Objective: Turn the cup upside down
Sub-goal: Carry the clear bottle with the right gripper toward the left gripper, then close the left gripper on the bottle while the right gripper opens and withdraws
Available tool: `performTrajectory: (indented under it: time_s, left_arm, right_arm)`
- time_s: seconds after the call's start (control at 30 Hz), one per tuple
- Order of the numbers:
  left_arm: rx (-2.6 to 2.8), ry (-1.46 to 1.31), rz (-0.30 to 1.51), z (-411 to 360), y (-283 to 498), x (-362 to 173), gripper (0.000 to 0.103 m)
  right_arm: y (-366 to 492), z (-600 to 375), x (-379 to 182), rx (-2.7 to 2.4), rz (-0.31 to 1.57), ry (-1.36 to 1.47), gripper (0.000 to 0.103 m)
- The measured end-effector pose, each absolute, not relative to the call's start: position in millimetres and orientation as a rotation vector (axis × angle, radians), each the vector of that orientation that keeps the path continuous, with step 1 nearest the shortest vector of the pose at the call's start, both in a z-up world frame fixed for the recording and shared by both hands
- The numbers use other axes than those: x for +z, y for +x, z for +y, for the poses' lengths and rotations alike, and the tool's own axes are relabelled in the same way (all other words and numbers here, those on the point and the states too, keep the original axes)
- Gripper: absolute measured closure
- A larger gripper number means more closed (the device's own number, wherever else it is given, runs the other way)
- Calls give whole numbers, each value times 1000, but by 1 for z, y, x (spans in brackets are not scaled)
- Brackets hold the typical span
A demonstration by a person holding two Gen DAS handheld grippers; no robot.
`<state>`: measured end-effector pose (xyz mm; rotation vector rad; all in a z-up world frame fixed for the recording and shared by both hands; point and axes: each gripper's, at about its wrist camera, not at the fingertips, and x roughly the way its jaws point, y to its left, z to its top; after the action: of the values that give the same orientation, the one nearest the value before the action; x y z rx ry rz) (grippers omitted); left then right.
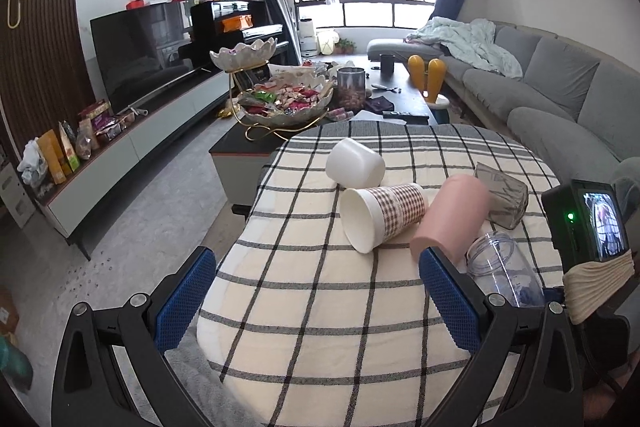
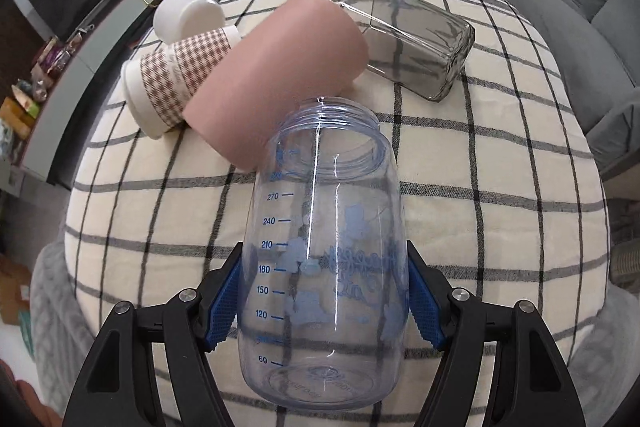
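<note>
My right gripper [image 2: 324, 291] is shut on a clear blue-printed measuring cup [image 2: 324, 247]; its mouth points away from me, over the checked cloth [image 2: 480, 227]. The same cup shows at the right of the left wrist view [image 1: 500, 267]. A pink cup [image 2: 276, 75] [image 1: 452, 215], a houndstooth paper cup [image 2: 176, 75] [image 1: 380, 215], a white cup [image 2: 188, 15] [image 1: 356, 163] and a smoky glass [image 2: 416, 47] [image 1: 500, 195] lie on their sides. My left gripper [image 1: 316, 299] is open and empty above the cloth's near part.
A dark coffee table [image 1: 400, 83] with a tiered snack bowl [image 1: 280, 99] and a jar stands beyond. A grey sofa [image 1: 560, 87] runs along the right. A TV [image 1: 140, 51] on a low cabinet lines the left. The right gripper's body [image 1: 588, 223] is at the far right.
</note>
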<state>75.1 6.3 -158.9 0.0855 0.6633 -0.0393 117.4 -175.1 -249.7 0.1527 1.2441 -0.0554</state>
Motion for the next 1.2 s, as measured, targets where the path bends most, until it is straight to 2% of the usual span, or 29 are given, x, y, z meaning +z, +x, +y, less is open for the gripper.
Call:
performTrajectory:
  time_s: [0.13,0.17,0.23,0.5,0.83,1.2]
  left_arm:
    - [-58,91,667,0,71,-165,0]
    - [-65,89,667,-1,70,-165,0]
    - [-72,86,663,-3,69,-164,0]
    - [-132,26,616,-14,56,-154,0]
    - [-233,21,403,-96,20,-178,0]
    - [-260,80,544,-142,17,-240,0]
  right_arm:
    - [119,-175,-250,-39,1243,135,28]
    - [118,-176,-250,-33,1239,144,16]
    - [114,-178,-244,-34,1212,156,7]
    - [74,-221,-193,-102,1063,238,7]
    - [-17,-294,-129,-411,792,168,6]
    - [-46,-322,-137,-492,769,207,6]
